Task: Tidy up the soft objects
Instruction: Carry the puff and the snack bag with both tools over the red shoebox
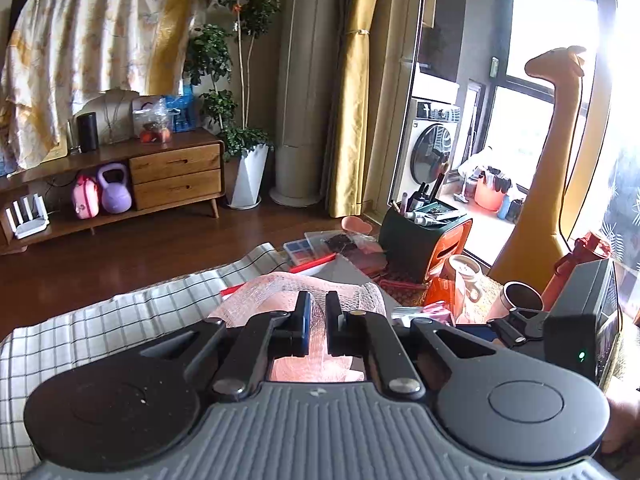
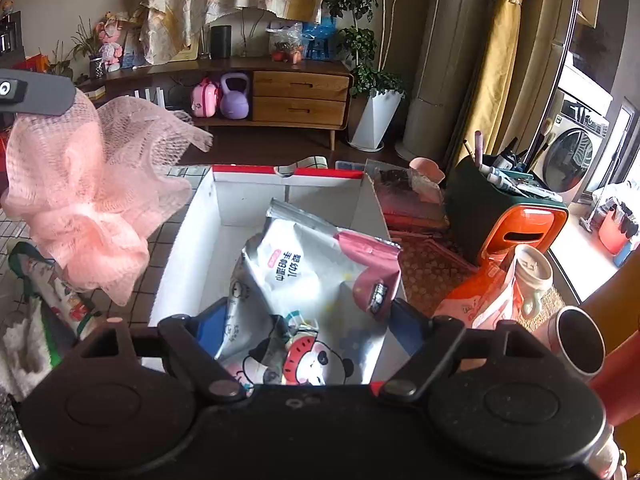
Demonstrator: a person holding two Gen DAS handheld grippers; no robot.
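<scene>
While the left gripper (image 1: 318, 322) is clamped narrow on crinkly pink mesh (image 2: 88, 200), the net is held beside a white box (image 2: 188, 240). Only the right view shows the glossy foil bag (image 2: 316, 276) in the box between the right gripper's (image 2: 308, 320) wide jaws.

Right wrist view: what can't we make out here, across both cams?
- White box: floor under the foil bag hidden; near wall behind the right tool.
- Foil bag: small print unreadable.
- Pink mesh pouf: left wrist view shows only a strip, the left tool covers the rest.
- Left tool: right wrist view cuts it at the frame edge.
</scene>
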